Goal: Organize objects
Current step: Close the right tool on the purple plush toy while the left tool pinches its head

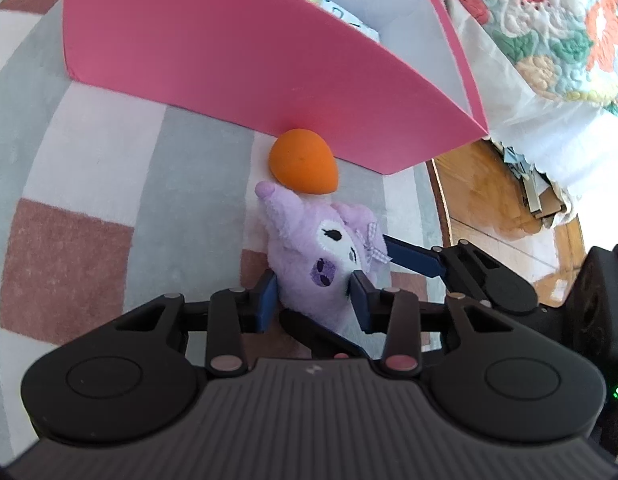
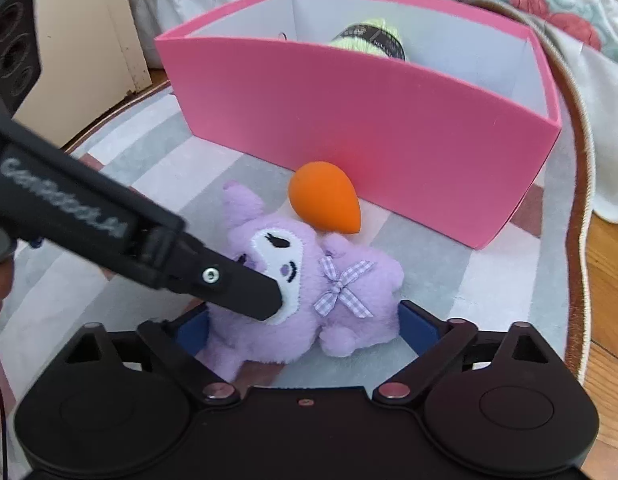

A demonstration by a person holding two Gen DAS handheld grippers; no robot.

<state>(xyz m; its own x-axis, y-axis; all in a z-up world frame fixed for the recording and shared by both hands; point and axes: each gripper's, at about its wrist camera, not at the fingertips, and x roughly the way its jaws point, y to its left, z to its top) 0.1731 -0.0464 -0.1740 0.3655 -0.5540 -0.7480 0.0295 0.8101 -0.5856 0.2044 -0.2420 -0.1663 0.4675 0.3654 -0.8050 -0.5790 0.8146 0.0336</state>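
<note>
A purple plush toy [image 1: 317, 248] with a white face and a checked bow lies on the rug in front of a pink box [image 1: 229, 60]. My left gripper [image 1: 315, 304] is shut on the toy at its head end, with a blue pad pressed on each side. In the right wrist view the plush toy [image 2: 349, 304] lies between the wide-apart pads of my right gripper [image 2: 305, 328], which is open. One black finger [image 2: 237, 284] of the left gripper lies across the toy's face. An orange egg-shaped sponge [image 2: 325, 200] rests between the toy and the pink box [image 2: 349, 128].
A yellow-green object with a dark band [image 2: 369, 38] sits inside the box. The rug [image 1: 89, 200] is checked grey, white and dusty pink. Wooden floor [image 1: 489, 196] lies to the right, with a floral quilt [image 1: 549, 20] behind it. A cream cabinet [image 2: 77, 40] stands at the back left.
</note>
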